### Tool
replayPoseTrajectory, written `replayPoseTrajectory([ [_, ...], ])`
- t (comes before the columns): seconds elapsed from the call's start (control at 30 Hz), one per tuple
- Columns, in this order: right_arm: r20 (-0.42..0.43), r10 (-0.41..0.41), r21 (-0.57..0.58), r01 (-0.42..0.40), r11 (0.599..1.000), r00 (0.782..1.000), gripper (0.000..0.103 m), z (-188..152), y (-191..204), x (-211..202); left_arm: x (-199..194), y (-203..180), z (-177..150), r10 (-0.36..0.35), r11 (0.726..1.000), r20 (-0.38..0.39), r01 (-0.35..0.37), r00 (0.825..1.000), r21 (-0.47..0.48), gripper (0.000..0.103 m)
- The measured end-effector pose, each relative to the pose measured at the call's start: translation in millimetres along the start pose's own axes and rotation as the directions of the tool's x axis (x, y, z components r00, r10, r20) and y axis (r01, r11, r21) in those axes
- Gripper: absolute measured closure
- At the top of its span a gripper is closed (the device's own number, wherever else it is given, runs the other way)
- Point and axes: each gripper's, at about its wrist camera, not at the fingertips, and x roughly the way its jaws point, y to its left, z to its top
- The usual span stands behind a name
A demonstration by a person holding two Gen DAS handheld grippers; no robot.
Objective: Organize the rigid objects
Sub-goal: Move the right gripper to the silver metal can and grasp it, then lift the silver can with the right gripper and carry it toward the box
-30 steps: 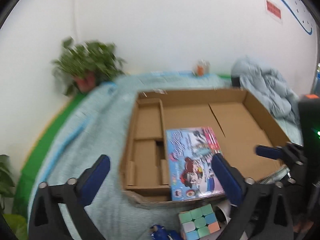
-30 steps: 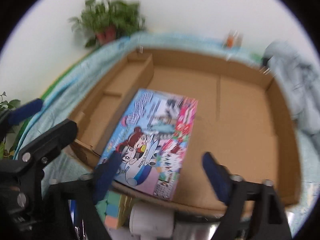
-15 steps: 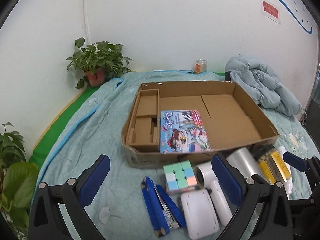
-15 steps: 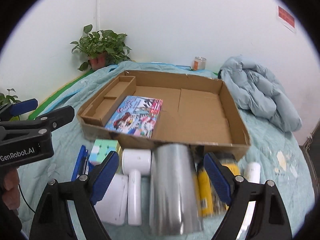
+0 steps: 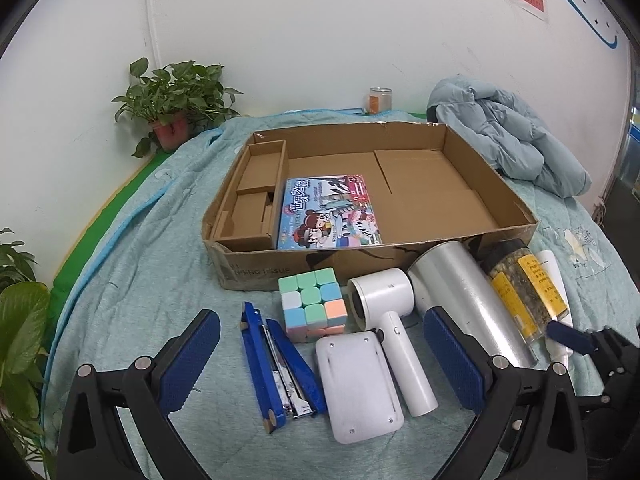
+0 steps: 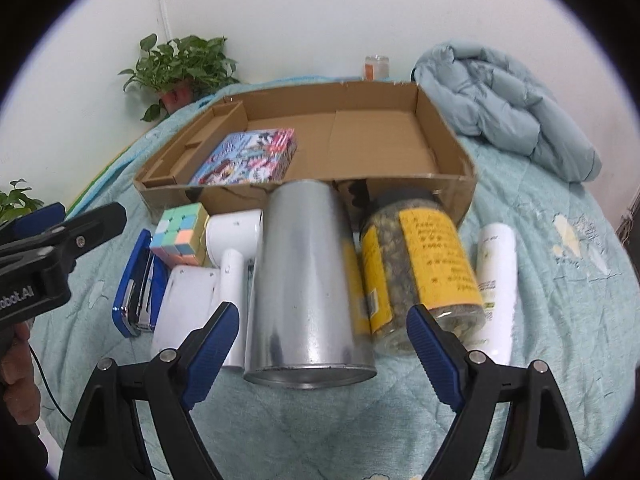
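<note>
An open cardboard box (image 5: 460, 242) (image 6: 448, 148) lies on the bed with a colourful picture book (image 5: 329, 212) (image 6: 250, 157) inside. In front of it lie a blue stapler (image 5: 276, 366), a pastel cube (image 5: 314, 304) (image 6: 180, 234), a flat white device (image 5: 358, 380), a white hair dryer (image 5: 390, 312), a silver can (image 5: 468, 292) (image 6: 306, 280), a yellow-labelled jar (image 5: 524, 286) (image 6: 420, 264) and a white tube (image 6: 496, 280). My left gripper (image 5: 322, 354) is open above the stapler and white device. My right gripper (image 6: 320, 344) is open just short of the silver can.
The bed is covered with a teal quilt (image 5: 132, 264). A potted plant (image 5: 174, 110) stands at the back left, a small jar (image 5: 380, 100) by the wall, a folded light-blue jacket (image 5: 508, 136) at the back right. More leaves (image 5: 20, 320) are at the left edge.
Both grippers have pulled back from over the box toward the near side and lowered. The row of objects in front of the box has come into view. Both stay open.
</note>
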Motion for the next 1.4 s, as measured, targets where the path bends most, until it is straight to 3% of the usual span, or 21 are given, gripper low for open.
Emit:
replayPoseTrajectory([
  [0.17,-0.081,0.017,-0.024,-0.019,1.0,0.997,0.024,-5,10,21,8,2,-1,-0.067,0.998,-0.042,0.066,0.997,-0.011,0.001],
  [0.27,-0.081,0.0,-0.036,-0.003,0.999,0.997,0.025,-8,12,24,12,0,-5,-0.115,0.993,-0.068,0.114,0.991,-0.018,0.001],
  [0.33,-0.083,0.004,-0.032,-0.006,0.999,0.997,0.026,-11,11,22,15,-2,-9,-0.177,0.984,-0.095,0.175,0.98,-0.027,0.001],
  [0.43,-0.087,0.005,-0.03,-0.008,1.0,0.996,0.026,-21,11,12,18,-5,-18,-0.286,0.958,-0.138,0.281,0.948,-0.055,0.001],
  [0.57,-0.118,0.04,-0.002,-0.041,0.999,0.992,0.026,-46,9,-10,21,-12,-38,-0.444,0.896,-0.197,0.435,0.874,-0.092,0.001],
  [0.73,-0.167,0.083,0.009,-0.082,0.997,0.982,0.025,-84,18,-45,21,-24,-75,-0.635,0.772,-0.277,0.603,0.722,-0.199,0.001],
  [0.77,-0.173,0.13,0.027,-0.127,0.991,0.976,0.025,-89,18,-51,21,-28,-82,-0.653,0.757,-0.289,0.621,0.7,-0.205,0.001],
  [0.8,-0.167,0.209,0.063,-0.201,0.978,0.964,0.025,-93,14,-59,20,-30,-87,-0.663,0.748,-0.299,0.631,0.687,-0.207,0.001],
  [0.83,-0.164,0.234,0.084,-0.223,0.971,0.958,0.025,-93,10,-62,21,-33,-91,-0.671,0.739,-0.31,0.64,0.674,-0.208,0.001],
  [0.97,-0.159,0.257,0.158,-0.233,0.96,0.953,0.025,-88,-11,-59,29,-38,-90,-0.684,0.727,-0.323,0.649,0.654,-0.226,0.004],
  [1.07,-0.178,0.334,0.237,-0.289,0.928,0.926,0.025,-83,-20,-40,40,-40,-84,-0.697,0.712,-0.349,0.662,0.626,-0.235,0.008],
  [1.17,-0.208,0.371,0.227,-0.325,0.918,0.905,0.024,-82,-3,-29,48,-45,-91,-0.695,0.711,-0.386,0.661,0.607,-0.239,0.015],
  [1.27,-0.229,0.327,0.168,-0.294,0.941,0.917,0.02,-79,14,-24,55,-47,-96,-0.671,0.731,-0.411,0.644,0.617,-0.227,0.02],
  [1.4,-0.244,0.301,0.14,-0.273,0.952,0.922,0.018,-77,17,-20,60,-41,-99,-0.693,0.714,-0.403,0.645,0.598,-0.272,0.02],
])
